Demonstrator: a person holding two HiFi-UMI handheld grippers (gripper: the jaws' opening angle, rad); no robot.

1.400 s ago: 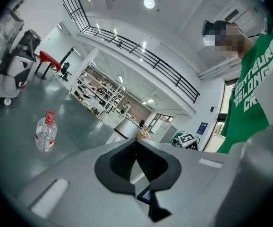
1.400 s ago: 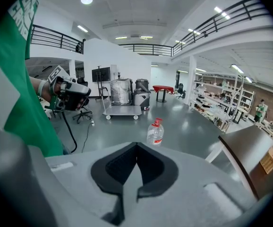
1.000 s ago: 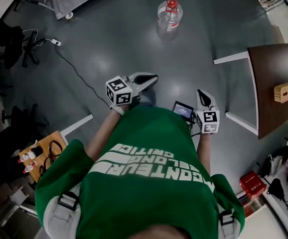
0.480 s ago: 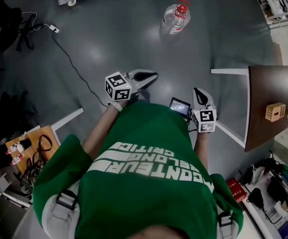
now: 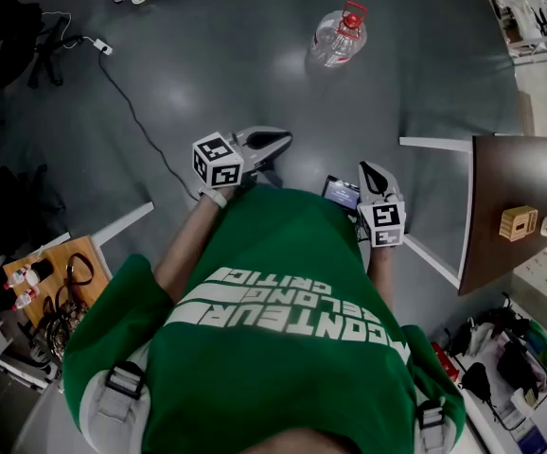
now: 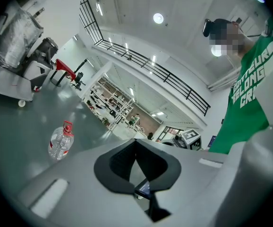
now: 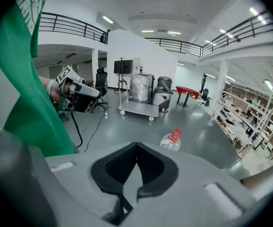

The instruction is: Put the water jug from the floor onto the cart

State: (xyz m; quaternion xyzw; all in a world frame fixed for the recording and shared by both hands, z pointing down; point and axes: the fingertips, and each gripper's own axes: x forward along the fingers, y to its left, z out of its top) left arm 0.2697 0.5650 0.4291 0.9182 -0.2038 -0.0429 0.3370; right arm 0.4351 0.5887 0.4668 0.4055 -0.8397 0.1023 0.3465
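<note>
left gripper (image 5: 281, 140): we hold it out in front of us, about level. its jaws are shut tip to tip, and we have nothing in them.
right gripper (image 5: 365, 168): we hold it by our right side, tipped down a bit at the floor (image 5: 226, 64). its jaws are shut all the way too, with nothing in them.
water jug (image 5: 338, 38): a big clear jug with a red cap and a red handle. it stands on the floor, well in front of both grippers. nothing touches it. it is not on the cart (image 7: 137, 109) yet.
cart: silver, on small wheels. it stands past the water jug, well apart from it. a big thing wrapped in plastic (image 7: 141, 86) sits on it.
floor: grey and shiny, with spots of light on it.
cable (image 5: 133, 112): a thin black one lies on the floor on our left. it runs from a small white plug (image 5: 100, 47) toward our feet.
table (image 5: 501, 187): dark brown, on our right, well apart from the water jug. a small wooden block (image 5: 518, 222) sits on it.
small screen (image 5: 342, 193): it is close to our body, between the two grippers, just beside the right one.
shirt (image 5: 283, 348): green, with white letters.
</note>
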